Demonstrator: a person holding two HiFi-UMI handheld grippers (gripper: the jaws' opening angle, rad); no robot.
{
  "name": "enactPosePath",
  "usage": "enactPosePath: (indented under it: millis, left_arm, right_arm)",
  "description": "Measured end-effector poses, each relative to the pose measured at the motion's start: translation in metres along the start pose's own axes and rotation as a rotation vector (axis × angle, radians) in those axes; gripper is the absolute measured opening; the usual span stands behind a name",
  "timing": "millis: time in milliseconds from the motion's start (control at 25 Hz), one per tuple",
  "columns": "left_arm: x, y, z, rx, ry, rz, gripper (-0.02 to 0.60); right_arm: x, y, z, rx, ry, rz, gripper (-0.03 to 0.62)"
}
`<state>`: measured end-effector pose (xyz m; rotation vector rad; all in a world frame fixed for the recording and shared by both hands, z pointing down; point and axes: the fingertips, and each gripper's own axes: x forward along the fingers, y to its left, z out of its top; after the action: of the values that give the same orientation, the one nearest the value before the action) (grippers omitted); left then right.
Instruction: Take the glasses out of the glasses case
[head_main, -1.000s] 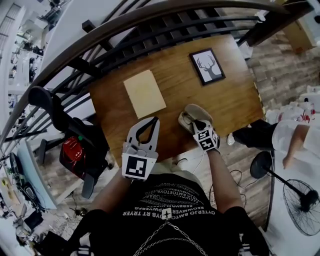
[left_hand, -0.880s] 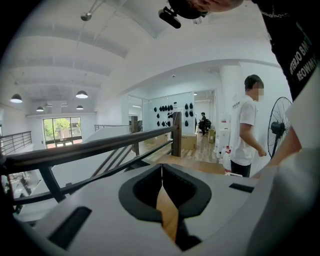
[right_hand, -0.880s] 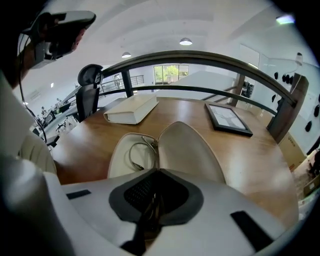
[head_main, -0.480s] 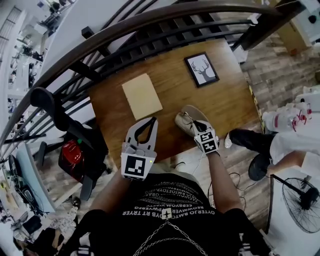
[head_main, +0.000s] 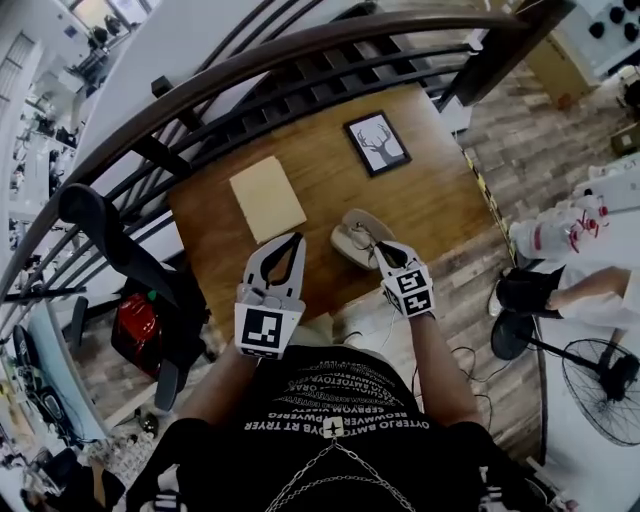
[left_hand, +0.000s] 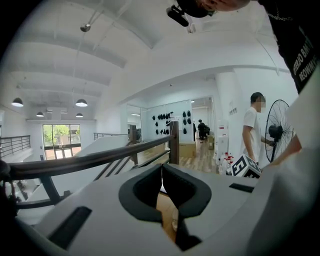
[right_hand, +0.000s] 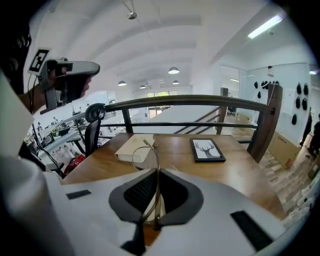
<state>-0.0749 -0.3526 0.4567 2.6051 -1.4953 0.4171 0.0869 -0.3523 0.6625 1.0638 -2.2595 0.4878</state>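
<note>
The beige glasses case (head_main: 350, 232) lies open near the front edge of the wooden table (head_main: 440, 200). My right gripper (head_main: 379, 249) hangs just above and to the right of it. In the right gripper view this gripper (right_hand: 158, 173) is shut on thin wire-framed glasses (right_hand: 146, 143), whose rim stands up between the pads. The glasses are clear of the case and the table. My left gripper (head_main: 297, 239) floats left of the case, over the table's front edge. It (left_hand: 161, 168) is shut, with nothing between its pads.
A tan book (head_main: 267, 197) lies at the table's back left and a framed deer picture (head_main: 377, 143) at the back right. A dark curved railing (head_main: 300, 60) runs behind the table. An office chair (head_main: 110, 240) stands left. A fan (head_main: 600, 380) and a person (head_main: 590, 290) are right.
My right gripper has risen from the case, taking the glasses up with it. The left gripper has also risen a little beside it.
</note>
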Motion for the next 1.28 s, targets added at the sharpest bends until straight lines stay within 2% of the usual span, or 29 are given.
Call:
enactPosePath:
  millis: [720, 1280]
  left_arm:
    - [-0.044, -0.061, 0.023, 0.011, -0.057, 0.031, 0.029]
    - [-0.08, -0.098, 0.031, 0.024, -0.084, 0.072, 0.029]
  right_arm:
    - [-0.117, 0.023, 0.072, -0.042, -0.238, 0.016, 0.028]
    - [-0.188, 0.039, 0.1, -0.093, -0.353, 0.028, 0.028]
